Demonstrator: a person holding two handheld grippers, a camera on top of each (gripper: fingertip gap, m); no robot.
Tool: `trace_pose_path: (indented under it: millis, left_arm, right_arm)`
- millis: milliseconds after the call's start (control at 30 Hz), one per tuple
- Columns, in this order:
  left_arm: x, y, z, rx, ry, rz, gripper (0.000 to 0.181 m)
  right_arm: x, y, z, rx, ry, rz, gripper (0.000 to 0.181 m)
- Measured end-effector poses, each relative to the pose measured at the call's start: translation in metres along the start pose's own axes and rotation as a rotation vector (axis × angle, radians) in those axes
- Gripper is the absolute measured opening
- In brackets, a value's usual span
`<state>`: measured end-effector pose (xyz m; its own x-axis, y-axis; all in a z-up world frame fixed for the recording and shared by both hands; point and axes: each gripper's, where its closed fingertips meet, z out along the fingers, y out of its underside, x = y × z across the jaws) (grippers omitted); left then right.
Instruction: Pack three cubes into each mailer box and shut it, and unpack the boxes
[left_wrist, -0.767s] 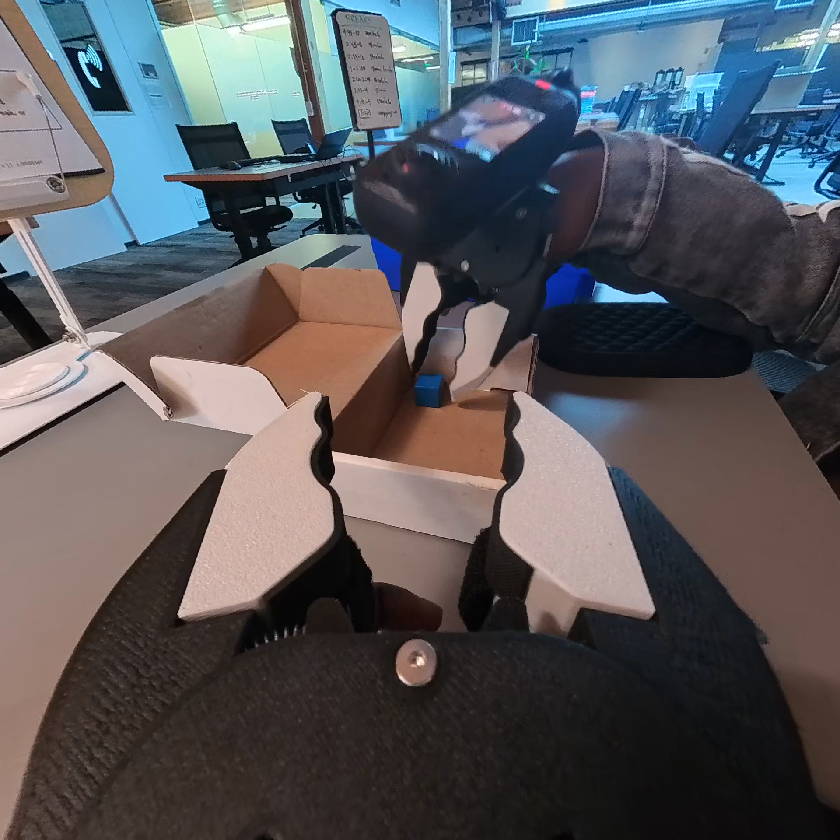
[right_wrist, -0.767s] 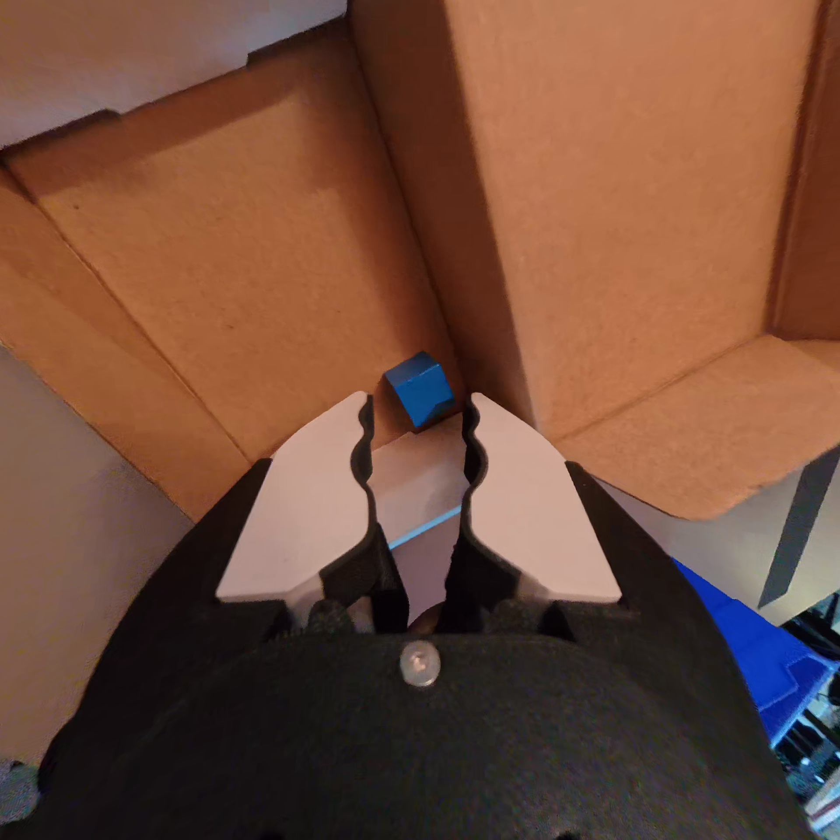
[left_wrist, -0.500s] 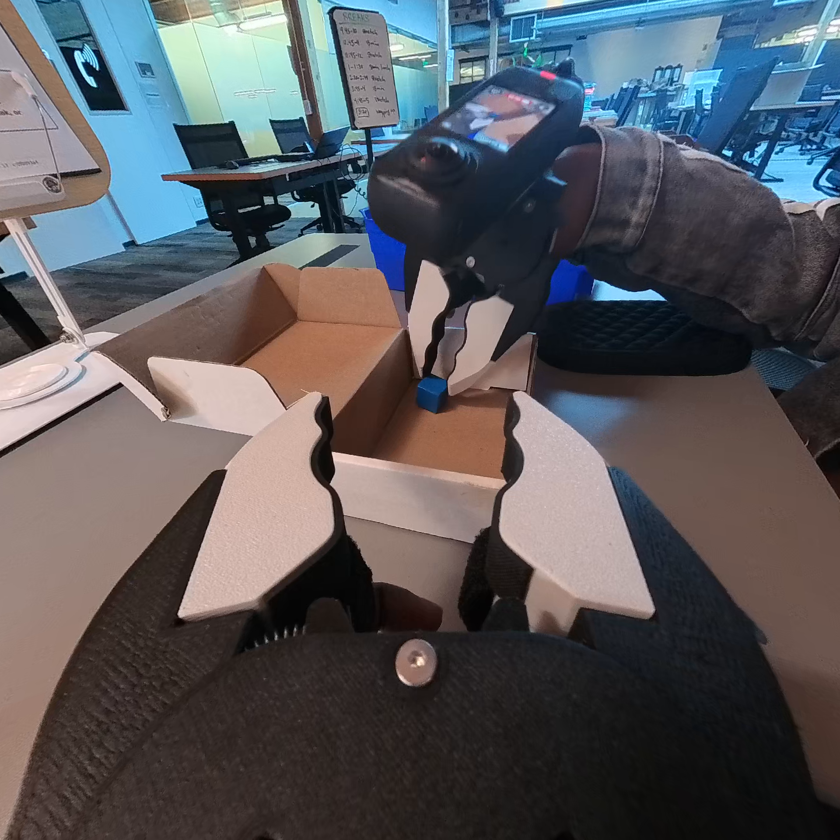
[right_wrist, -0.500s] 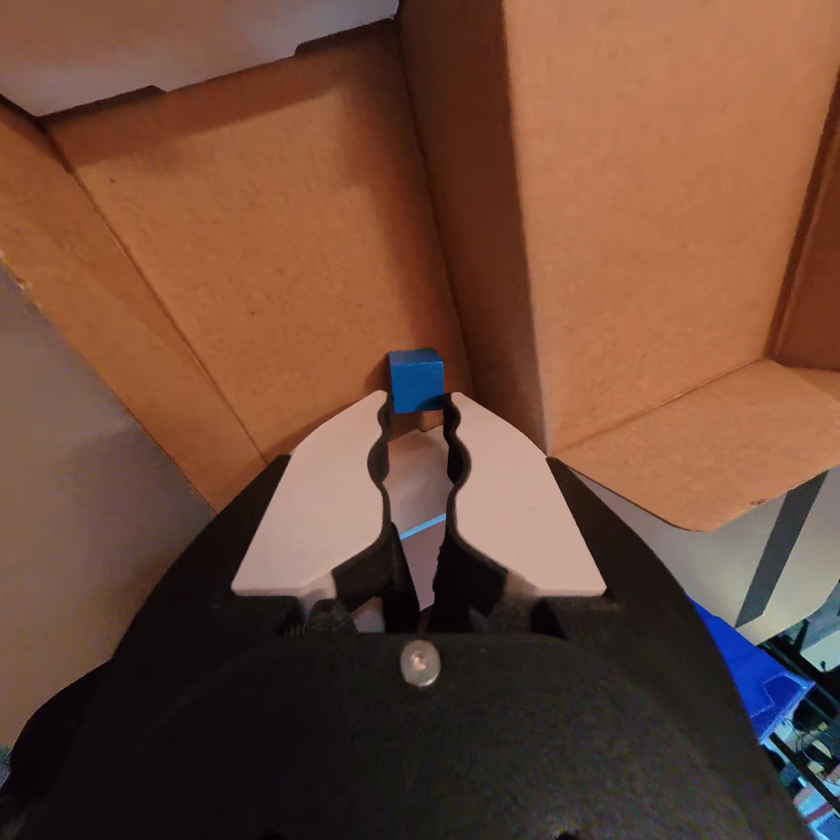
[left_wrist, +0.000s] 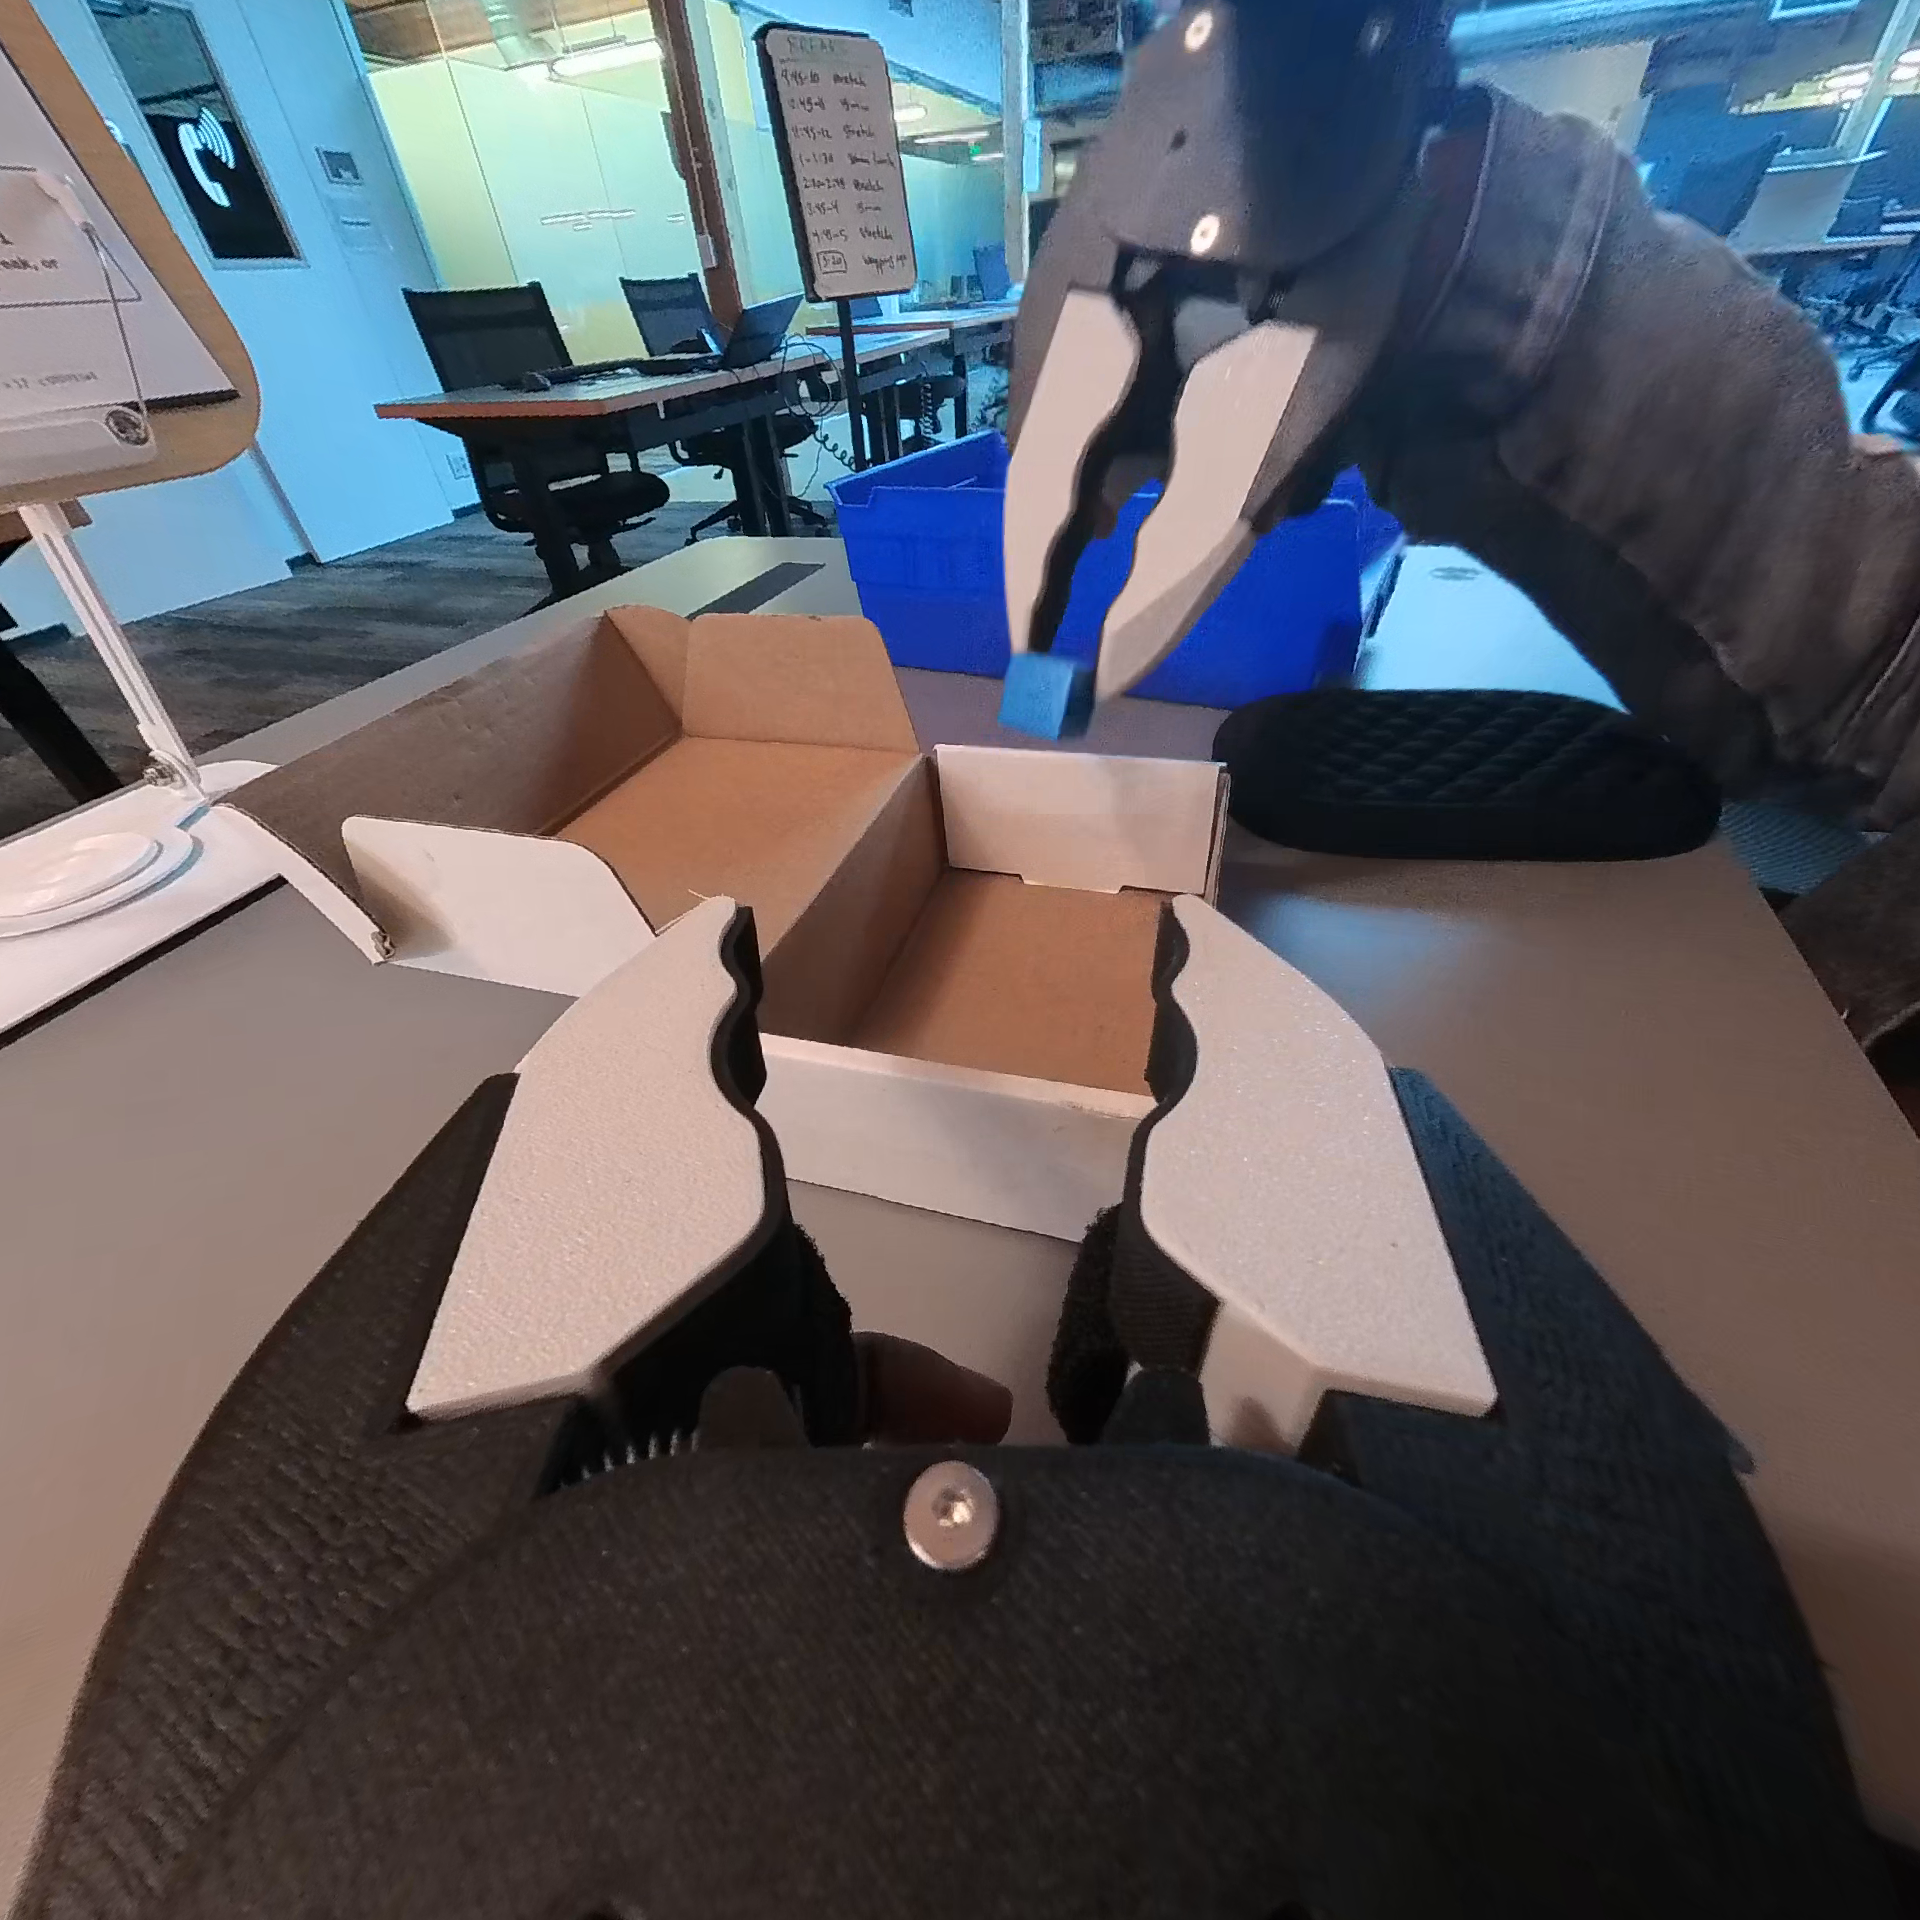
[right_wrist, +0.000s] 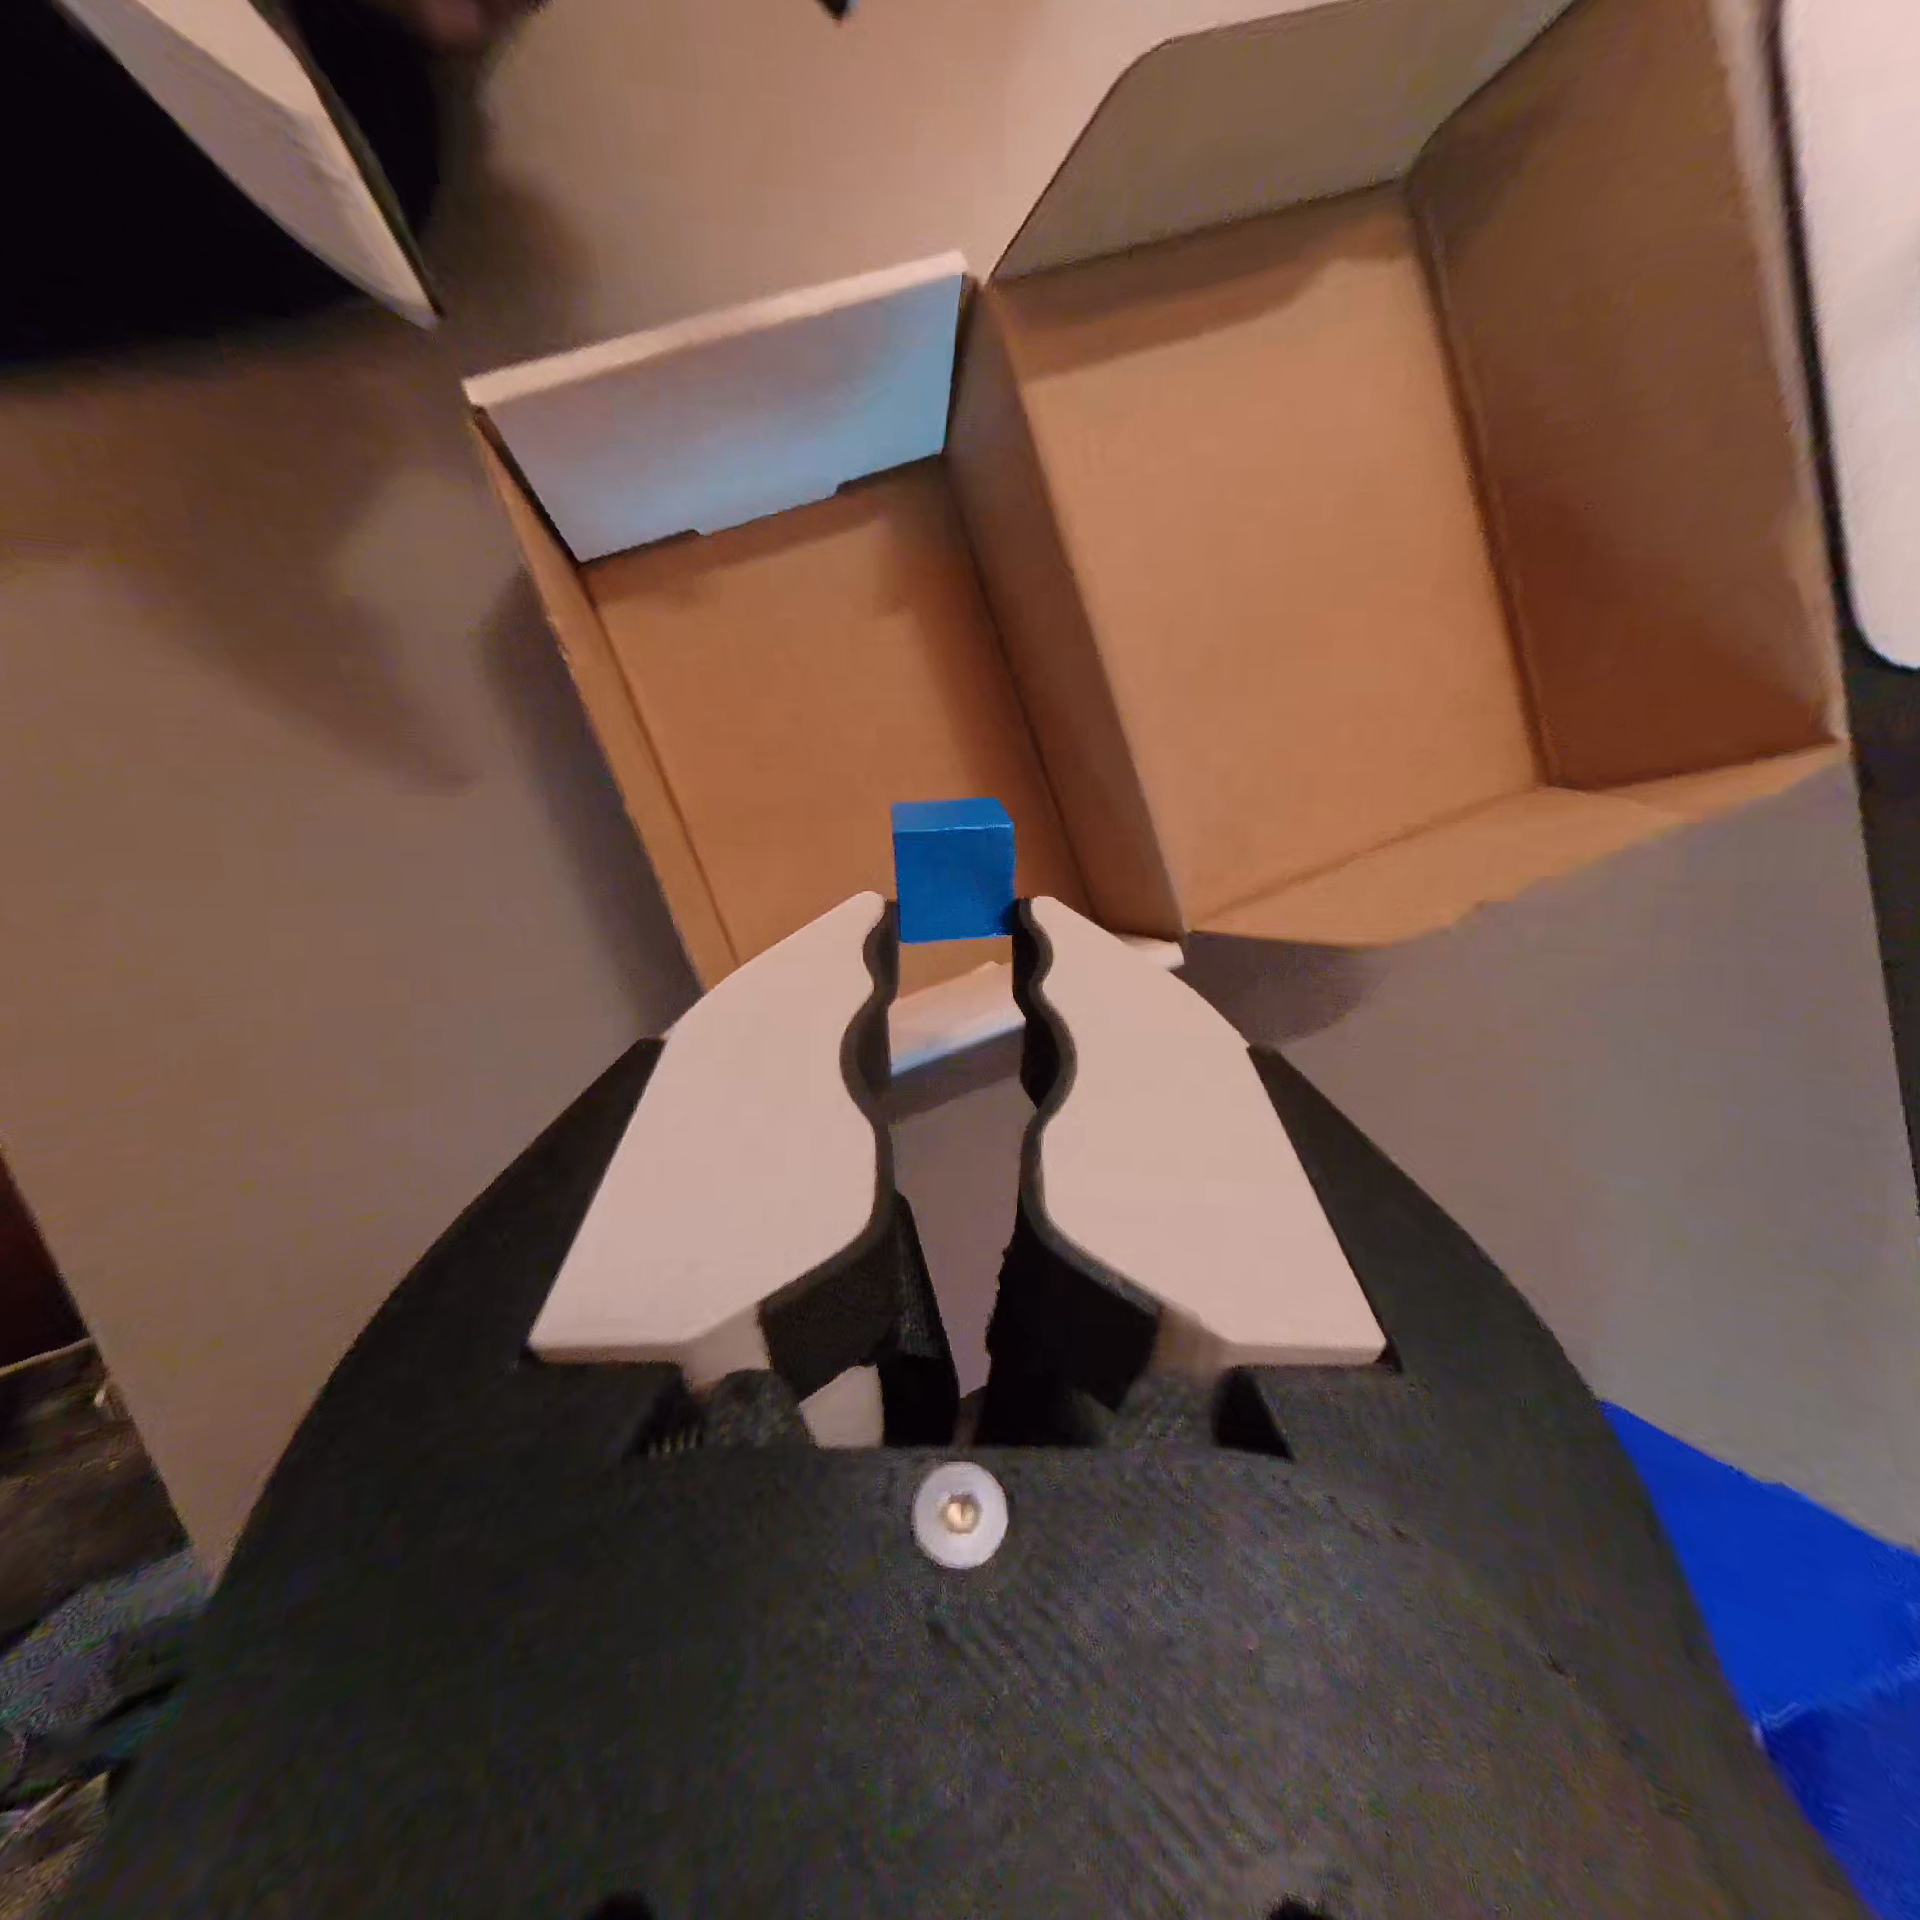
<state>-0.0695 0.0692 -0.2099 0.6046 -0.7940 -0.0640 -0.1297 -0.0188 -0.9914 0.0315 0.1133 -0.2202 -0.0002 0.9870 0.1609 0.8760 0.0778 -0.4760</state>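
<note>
Right claw (right_wrist: 952, 914) downturned, blue cube (right_wrist: 952, 871) pinched

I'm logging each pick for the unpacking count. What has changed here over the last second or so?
The right tongs closed on the blue cube, which sat on the mailer box floor, and lifted it clear; it now hangs above the box's far wall, and the box floor shows no cube. The left tongs stayed open and empty in front of the box, and the box kept its place, lid open.
</note>
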Motion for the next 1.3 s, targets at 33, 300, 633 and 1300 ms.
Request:
trace_pose_path:
  millis: [33, 300, 633, 1300]
  left_arm:
    - [0.0, 0.0, 0.0, 0.0, 0.0, 0.0, 0.072]
    - [-0.001, 0.0, 0.0, 0.0, -0.005, 0.001, 0.072]
    - [-0.002, 0.001, 0.001, -0.004, -0.012, -0.006, 0.072]
    - [-0.007, 0.001, 0.0, -0.002, -0.032, -0.021, 0.071]
  right_arm:
    - [0.002, 0.002, -0.009, 0.021, 0.0, 0.021, 0.021]
    - [0.039, 0.094, -0.1, -0.022, 0.205, 0.264, 0.021]
    - [0.036, 0.272, -0.146, -0.293, 0.366, 0.829, 0.021]
    - [0.033, 0.335, -0.108, -0.387, 0.357, 1.082, 0.049]
